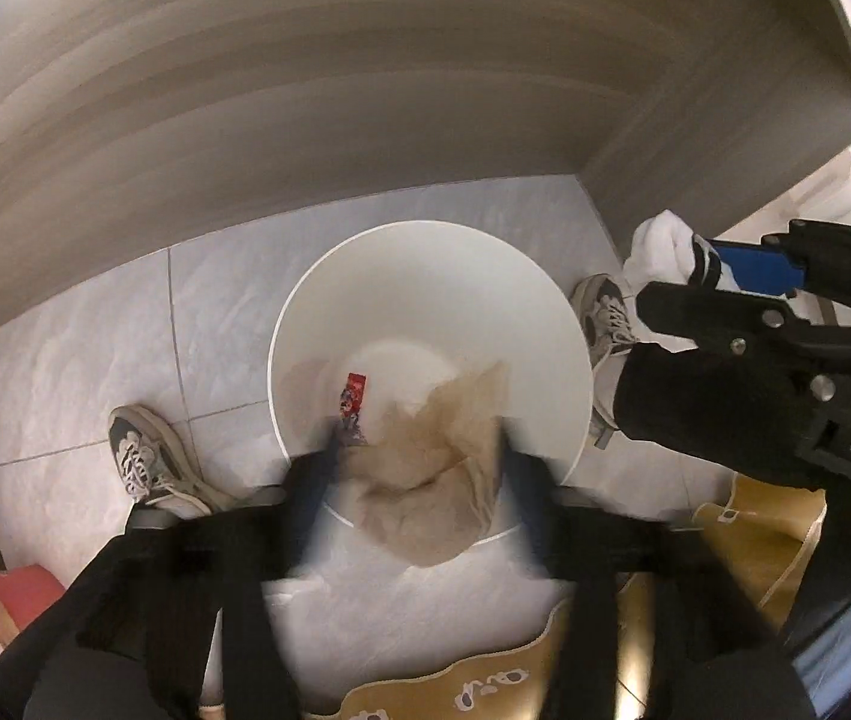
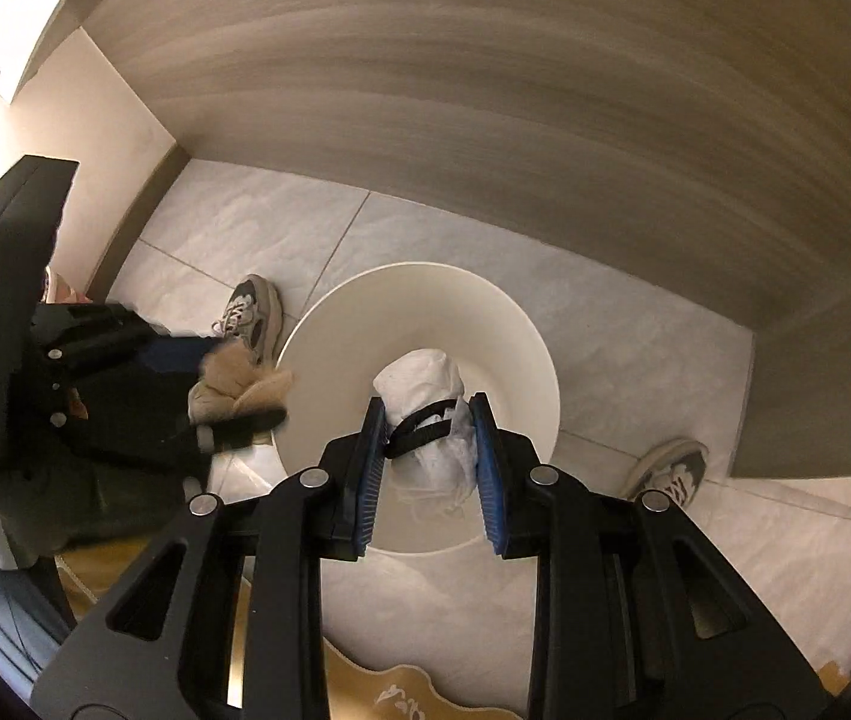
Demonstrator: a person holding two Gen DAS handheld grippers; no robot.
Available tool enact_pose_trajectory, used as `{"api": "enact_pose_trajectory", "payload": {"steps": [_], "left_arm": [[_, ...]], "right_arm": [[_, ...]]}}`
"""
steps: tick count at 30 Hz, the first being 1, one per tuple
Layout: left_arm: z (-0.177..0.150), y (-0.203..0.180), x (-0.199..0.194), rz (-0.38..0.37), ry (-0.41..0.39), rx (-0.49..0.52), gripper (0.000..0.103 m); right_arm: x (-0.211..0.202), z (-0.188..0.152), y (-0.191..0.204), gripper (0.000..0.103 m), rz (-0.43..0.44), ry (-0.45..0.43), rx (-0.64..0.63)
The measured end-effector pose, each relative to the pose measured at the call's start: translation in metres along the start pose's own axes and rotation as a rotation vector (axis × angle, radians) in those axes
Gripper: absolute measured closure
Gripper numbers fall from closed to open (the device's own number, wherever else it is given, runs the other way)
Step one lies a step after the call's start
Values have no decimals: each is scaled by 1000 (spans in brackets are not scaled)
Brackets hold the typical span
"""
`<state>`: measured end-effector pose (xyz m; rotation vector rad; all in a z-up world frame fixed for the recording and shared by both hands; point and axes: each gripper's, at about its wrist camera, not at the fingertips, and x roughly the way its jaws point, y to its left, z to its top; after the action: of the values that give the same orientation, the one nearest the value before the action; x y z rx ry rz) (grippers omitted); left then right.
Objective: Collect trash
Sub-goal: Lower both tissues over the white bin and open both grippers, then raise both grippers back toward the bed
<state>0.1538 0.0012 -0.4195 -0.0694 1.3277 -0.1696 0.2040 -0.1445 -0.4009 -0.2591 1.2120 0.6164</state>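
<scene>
Looking pretty much straight down into a white round plastic bin (image 1: 425, 228) on the pale tiled floor (image 1: 95, 330), tucked against a grey wood-grain cabinet panel (image 1: 365, 90). Makes sense to aim both tools down like that, since whatever gets let go lands inside and not on the tiles.

Got the left gripper (image 1: 419, 447) spread wide over the near rim of the bin, with a crumpled brown paper napkin (image 1: 443, 450) loose between the fingers. Too blurry to say whether either pad touches it, but reads as a drop rather than a grip. Hanging partly over the rim on the near side, though, so could snag there or slide down outside.

Got the right gripper (image 2: 427, 403) pinched narrow on a scrunched white paper wad (image 2: 425, 378) with a black strap (image 2: 419, 426) looped across it, held right above the middle of the bin. Good spot to release from, nothing to miss.

Already sitting at the bottom of the bin: a small red printed wrapper (image 1: 353, 396).

Also worth noting a grey-and-white sneaker (image 1: 143, 462) on either side of the bin, so standing right over it, presumably to keep both drops short.

Probably partway through the job: one piece in, one on the way, one waiting.
</scene>
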Motion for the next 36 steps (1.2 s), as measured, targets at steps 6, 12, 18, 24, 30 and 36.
{"api": "enact_pose_trajectory", "payload": {"steps": [6,12,18,24,30,36], "left_arm": [[2,3,-5,65,-19,-15,6],[-1,15,-23,84,-31,-47,6],[-9,36,-53,93,-84,-81,6],[-20,40,-75,109,-115,-84,6],[-32,33,-116,102,-185,-66,6],[-43,14,-171,101,-265,-23,6]], "right_arm": [[15,1,4,77,-6,32,-7],[26,4,9,77,1,57,-27],[40,3,22,63,-7,78,-57],[24,3,27,7,-103,29,-59],[-24,-5,38,5,-135,-52,-41],[-108,-25,63,5,-124,-209,-47]]}}
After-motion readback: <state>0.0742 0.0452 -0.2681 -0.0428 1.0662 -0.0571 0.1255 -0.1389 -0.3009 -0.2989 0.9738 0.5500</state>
